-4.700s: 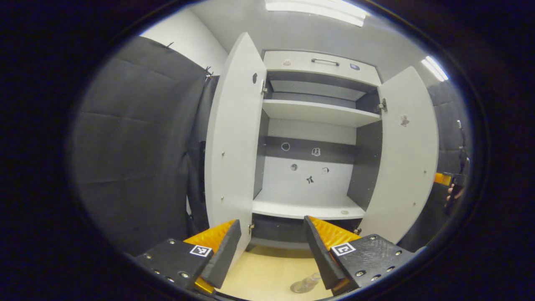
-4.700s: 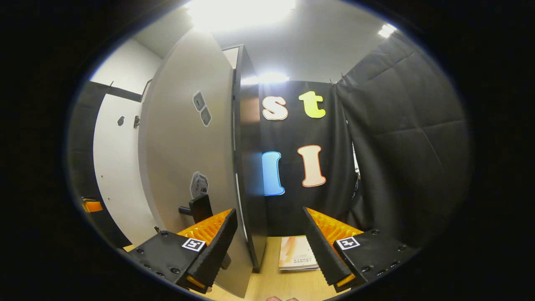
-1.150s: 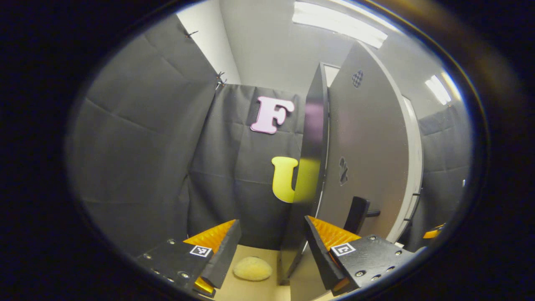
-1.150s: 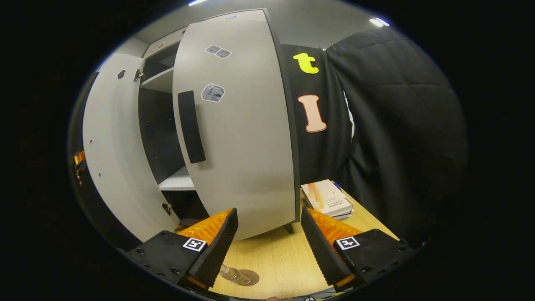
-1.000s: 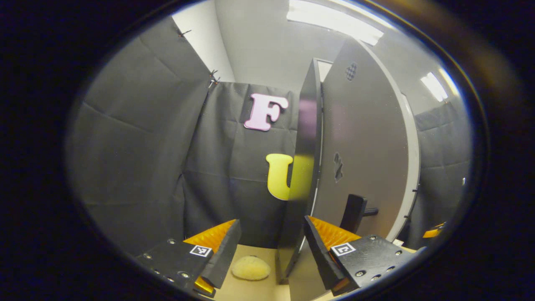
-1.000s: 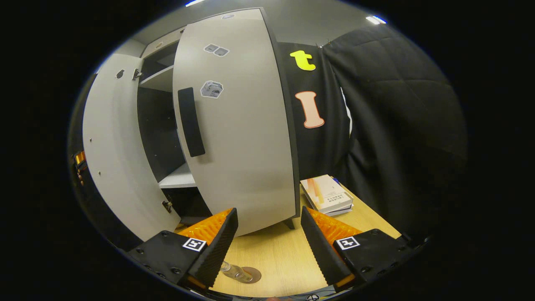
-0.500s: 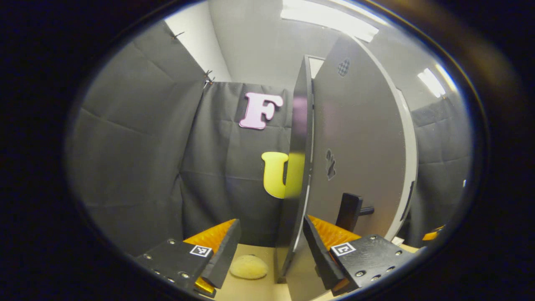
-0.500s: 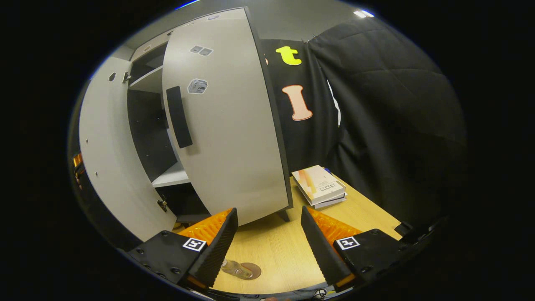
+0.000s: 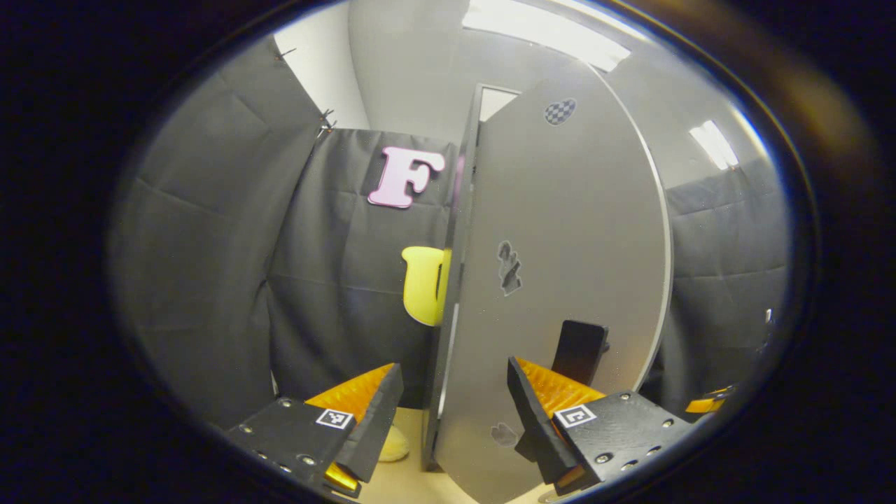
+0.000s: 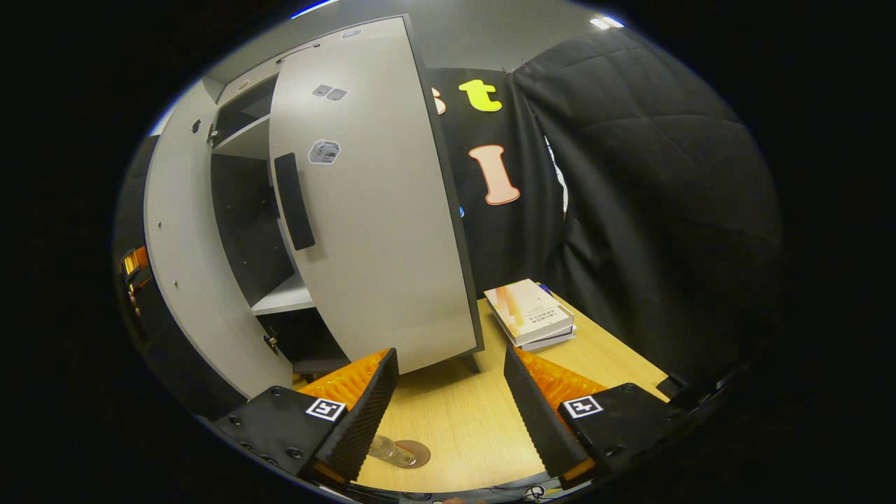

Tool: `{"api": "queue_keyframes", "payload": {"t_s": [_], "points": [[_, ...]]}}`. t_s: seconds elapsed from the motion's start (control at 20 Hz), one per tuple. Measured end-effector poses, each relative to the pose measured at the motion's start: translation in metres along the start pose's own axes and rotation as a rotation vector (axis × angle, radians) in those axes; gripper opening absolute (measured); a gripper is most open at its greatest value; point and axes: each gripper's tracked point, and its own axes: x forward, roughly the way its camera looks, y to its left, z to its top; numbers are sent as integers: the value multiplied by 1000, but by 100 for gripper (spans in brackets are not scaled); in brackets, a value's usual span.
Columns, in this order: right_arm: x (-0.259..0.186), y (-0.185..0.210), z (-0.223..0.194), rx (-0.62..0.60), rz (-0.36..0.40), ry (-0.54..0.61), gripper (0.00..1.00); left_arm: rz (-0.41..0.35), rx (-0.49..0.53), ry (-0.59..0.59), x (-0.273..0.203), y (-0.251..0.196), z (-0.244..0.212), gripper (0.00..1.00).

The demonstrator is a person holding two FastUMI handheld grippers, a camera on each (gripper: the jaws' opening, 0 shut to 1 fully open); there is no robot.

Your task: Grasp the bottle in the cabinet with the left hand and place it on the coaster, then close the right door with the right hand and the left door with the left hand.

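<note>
Matt door (image 9: 560,231), wood-grain table (image 10: 462,427)

A light wooden table (image 10: 462,427) carries everything, with the cabinet (image 10: 308,350) as its landmark, standing on the tabletop on short dark feet. Beside the cabinet's right side lies a small stack of books (image 10: 532,313). In front of the cabinet a round brown coaster (image 10: 414,453) lies flat, and a clear bottle (image 10: 386,448) stands on it. By the cabinet's left side lies a pale yellow sponge-like lump (image 9: 394,445).
</note>
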Motion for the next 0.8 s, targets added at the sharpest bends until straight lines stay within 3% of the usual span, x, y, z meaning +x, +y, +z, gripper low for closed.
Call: {"api": "queue_keyframes", "payload": {"t_s": [0.05, 0.15, 0.25, 0.3, 0.4, 0.5, 0.6, 0.8], "points": [[0, -6, 1, 2, -5, 1, 97, -5, 11, -9, 4, -11, 2, 94], [-1, -20, 4, 5, -17, 2, 97, -13, 37, -6, 15, -33, -1, 88], [-2, -35, 5, 9, -27, 7, 96, -30, 43, 11, 25, -61, -11, 88], [-2, -42, 7, 10, -34, 10, 97, -47, 39, 22, 29, -74, -19, 94], [-4, -59, 15, 11, -48, 12, 97, -89, 17, -17, 32, -113, -11, 88], [-2, -76, 25, -2, -63, 1, 96, -128, 23, -72, 24, -146, 8, 90], [5, -90, 28, -16, -66, 8, 96, -107, 69, -93, 16, -153, 16, 87], [23, -89, 45, -38, -2, -4, 97, -66, 107, -86, 8, -166, 23, 94]]}}
